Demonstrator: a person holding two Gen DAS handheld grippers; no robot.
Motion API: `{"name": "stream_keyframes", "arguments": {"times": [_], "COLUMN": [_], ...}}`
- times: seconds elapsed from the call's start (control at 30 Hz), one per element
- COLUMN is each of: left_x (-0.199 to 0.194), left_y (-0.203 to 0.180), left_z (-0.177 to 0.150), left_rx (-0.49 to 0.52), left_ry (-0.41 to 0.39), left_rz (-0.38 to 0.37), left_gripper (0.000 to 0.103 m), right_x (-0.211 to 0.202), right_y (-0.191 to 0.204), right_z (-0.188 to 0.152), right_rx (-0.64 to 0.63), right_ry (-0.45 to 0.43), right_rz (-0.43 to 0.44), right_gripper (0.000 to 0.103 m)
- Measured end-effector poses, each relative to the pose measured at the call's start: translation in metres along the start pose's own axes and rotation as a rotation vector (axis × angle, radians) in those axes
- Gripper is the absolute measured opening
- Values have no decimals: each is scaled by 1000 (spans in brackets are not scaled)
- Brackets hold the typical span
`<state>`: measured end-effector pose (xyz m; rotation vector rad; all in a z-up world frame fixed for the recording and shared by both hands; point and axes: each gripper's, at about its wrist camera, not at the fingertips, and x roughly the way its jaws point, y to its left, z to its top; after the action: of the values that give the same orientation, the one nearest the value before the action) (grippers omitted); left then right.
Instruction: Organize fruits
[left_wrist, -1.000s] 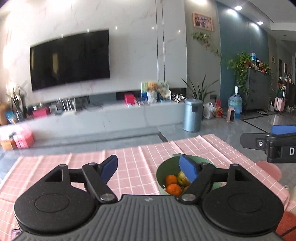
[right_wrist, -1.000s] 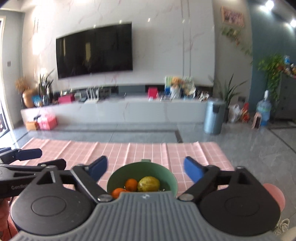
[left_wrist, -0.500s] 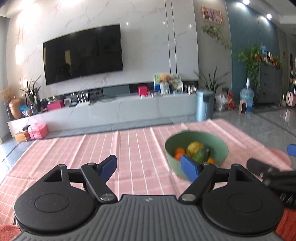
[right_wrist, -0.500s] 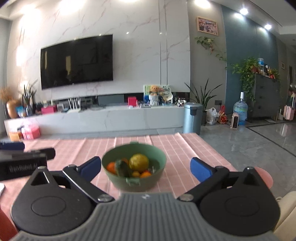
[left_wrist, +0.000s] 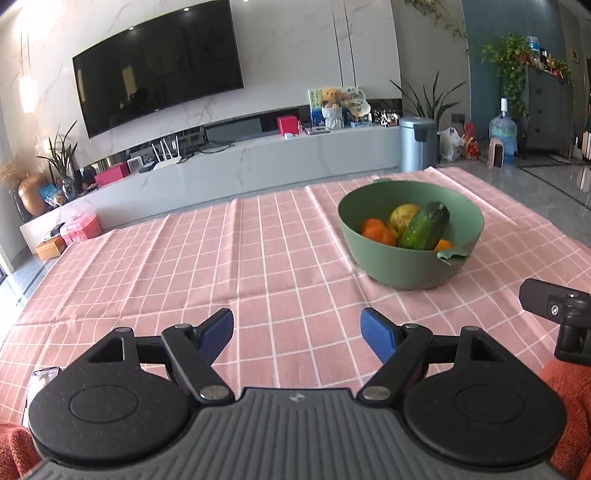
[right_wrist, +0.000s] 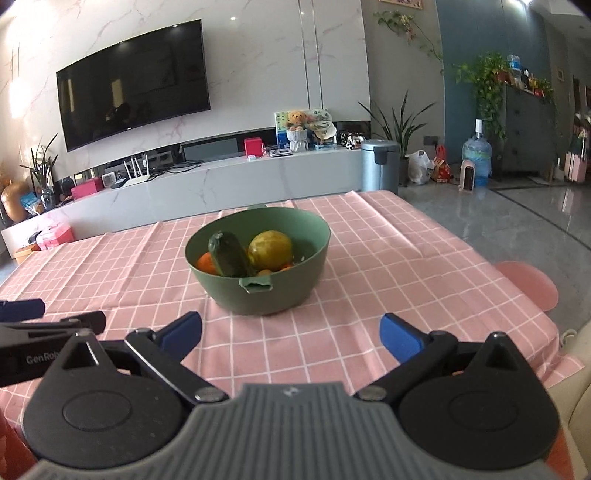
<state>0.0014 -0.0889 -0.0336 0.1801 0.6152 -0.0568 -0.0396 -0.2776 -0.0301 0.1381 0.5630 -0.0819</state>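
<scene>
both tools have dropped toward the green bowl (right_wrist: 258, 266), left tool (left_wrist: 297, 328) and right tool (right_wrist: 291, 332) spread empty.

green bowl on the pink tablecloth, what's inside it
Inside the round green plastic bowl: a dark green cucumber leaning on a large yellow round fruit, and several small oranges. Whatever lies beneath them is covered.

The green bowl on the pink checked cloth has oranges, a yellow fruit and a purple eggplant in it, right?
Not quite. The long one is a dark green cucumber, not a purple eggplant. The right wrist view shows it leaning in the green bowl beside the yellow fruit and oranges, on the pink checked cloth.
</scene>
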Motion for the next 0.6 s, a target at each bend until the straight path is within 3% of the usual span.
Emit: {"name": "stream_keyframes", "arguments": {"times": [0.6], "left_x": [0], "left_y": [8], "left_z": [1], "left_rx": [-28], "left_ry": [41], "left_rz": [-11], "left_gripper": [92], "right_x": [-4], "right_y": [7], "right_z": [-3], "right_rx": [-54], "right_ry": [-6], "right_rz": [5], "right_gripper": [98]}}
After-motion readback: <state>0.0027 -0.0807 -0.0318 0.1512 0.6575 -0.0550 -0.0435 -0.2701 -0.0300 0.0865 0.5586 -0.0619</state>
